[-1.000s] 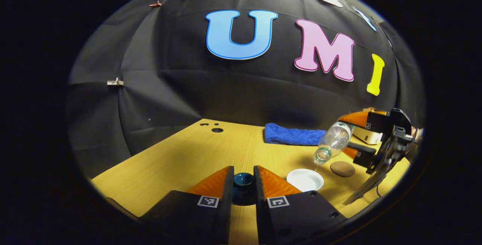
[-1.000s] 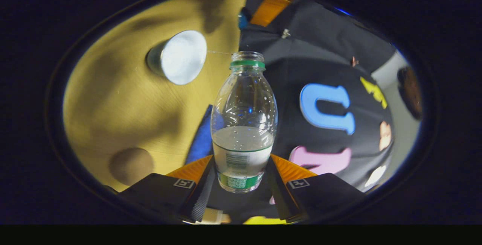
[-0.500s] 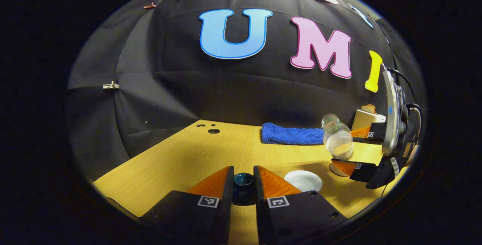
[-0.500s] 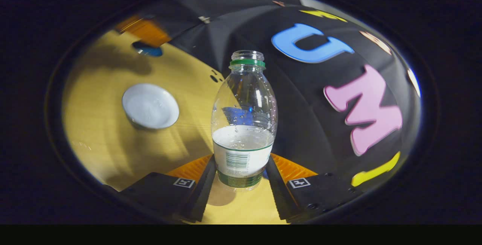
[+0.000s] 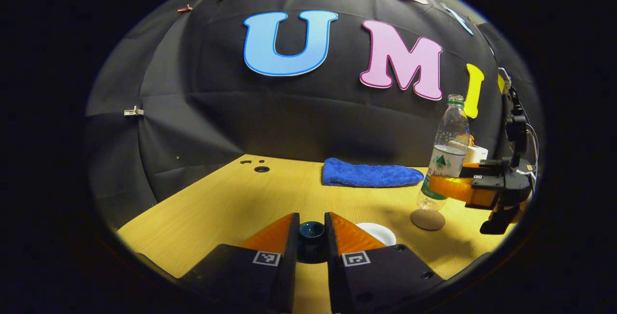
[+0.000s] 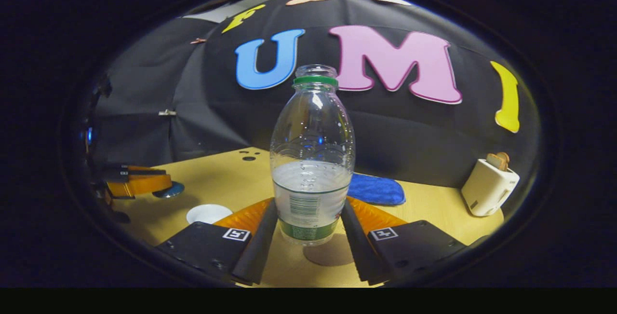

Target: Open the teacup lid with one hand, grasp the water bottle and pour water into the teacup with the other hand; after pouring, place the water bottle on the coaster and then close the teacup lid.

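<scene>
Left gripper view: the left gripper (image 5: 311, 234) clamps a dark teal teacup lid (image 5: 311, 230) above the wooden table (image 5: 241, 198). A white round teacup (image 5: 378, 232) sits just right; beyond lie a blue folded cloth (image 5: 368, 175) and a round brown coaster (image 5: 427, 219).

Right gripper view: the right gripper (image 6: 308, 229) grips a clear plastic water bottle (image 6: 312, 159) upright, just above the coaster — a white toaster (image 6: 489, 186) stands far right.

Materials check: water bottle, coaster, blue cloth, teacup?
Water bottle: clear thin plastic, see-through, glossy glints. Coaster: matte brown disc, likely cork or felt. Blue cloth: fuzzy pile, probably microfibre or terry. Teacup: smooth glossy white, looks like glazed ceramic.
</scene>
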`<act>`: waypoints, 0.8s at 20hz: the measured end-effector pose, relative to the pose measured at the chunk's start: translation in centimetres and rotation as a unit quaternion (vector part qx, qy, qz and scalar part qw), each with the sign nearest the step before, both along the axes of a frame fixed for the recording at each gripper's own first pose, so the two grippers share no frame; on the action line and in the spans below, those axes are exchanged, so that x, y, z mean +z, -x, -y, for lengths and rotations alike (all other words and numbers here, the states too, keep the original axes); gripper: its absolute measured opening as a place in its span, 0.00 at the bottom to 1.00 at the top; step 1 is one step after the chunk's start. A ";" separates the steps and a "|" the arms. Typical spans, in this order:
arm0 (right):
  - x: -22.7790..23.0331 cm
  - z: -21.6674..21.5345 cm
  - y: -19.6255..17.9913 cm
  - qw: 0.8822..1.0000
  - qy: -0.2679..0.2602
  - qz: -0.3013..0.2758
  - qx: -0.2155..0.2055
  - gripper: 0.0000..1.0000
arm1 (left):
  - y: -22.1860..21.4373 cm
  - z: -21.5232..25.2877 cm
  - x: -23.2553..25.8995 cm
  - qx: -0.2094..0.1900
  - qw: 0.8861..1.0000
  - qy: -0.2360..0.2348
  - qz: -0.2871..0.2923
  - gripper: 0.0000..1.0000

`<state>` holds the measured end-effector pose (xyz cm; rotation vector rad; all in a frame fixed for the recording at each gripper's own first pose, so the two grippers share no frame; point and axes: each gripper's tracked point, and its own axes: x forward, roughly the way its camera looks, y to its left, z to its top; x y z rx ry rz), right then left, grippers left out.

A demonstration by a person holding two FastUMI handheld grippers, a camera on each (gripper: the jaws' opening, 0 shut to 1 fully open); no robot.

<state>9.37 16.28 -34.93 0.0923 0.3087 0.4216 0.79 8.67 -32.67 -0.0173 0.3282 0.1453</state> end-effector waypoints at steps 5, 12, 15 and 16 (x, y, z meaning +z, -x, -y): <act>0.3 -0.1 -0.2 1.000 -0.011 0.001 -0.023 0.75 | -0.3 1.2 0.0 -0.007 1.000 -0.001 0.000 0.29; 0.2 -0.3 0.5 0.999 -0.017 -0.030 -0.041 0.77 | -0.5 1.7 -0.5 -0.006 1.000 -0.002 -0.004 0.32; 0.1 -0.4 0.7 0.998 -0.017 -0.044 -0.038 0.78 | -0.6 1.9 -0.7 -0.007 1.000 0.000 -0.006 0.32; -0.1 -0.6 0.6 0.998 -0.017 -0.047 -0.035 0.78 | -0.6 2.1 -0.8 -0.007 1.000 0.001 -0.007 0.29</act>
